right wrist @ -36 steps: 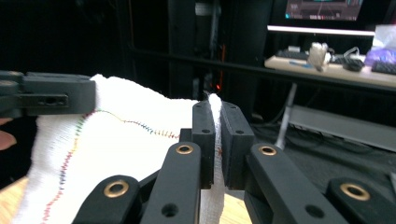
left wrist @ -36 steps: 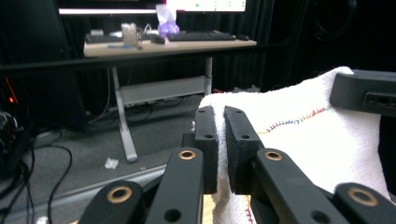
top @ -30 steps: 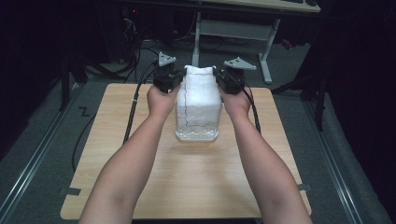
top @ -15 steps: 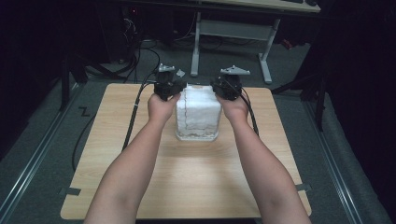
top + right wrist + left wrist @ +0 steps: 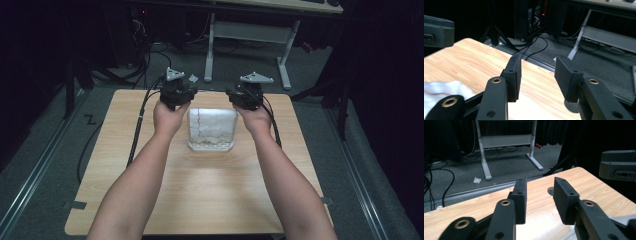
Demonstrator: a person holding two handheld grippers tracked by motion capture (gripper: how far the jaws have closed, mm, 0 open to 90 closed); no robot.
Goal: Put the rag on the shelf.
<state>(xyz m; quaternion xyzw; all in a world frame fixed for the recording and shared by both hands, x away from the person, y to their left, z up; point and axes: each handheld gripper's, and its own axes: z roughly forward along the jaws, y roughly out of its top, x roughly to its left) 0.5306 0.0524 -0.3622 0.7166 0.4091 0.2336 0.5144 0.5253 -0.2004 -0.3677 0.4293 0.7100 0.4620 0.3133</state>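
You held your left claw (image 5: 176, 95) and right claw (image 5: 246, 96) open and empty beside the clear container (image 5: 211, 130) of white cloth, which stood near the tabletop's (image 5: 210, 195) far edge.

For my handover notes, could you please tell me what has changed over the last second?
Both grippers let go of the white cloth and spread apart; the left gripper and right gripper are now open and empty. The cloth, earlier held up, dropped into a flatter fold. The table stayed put.
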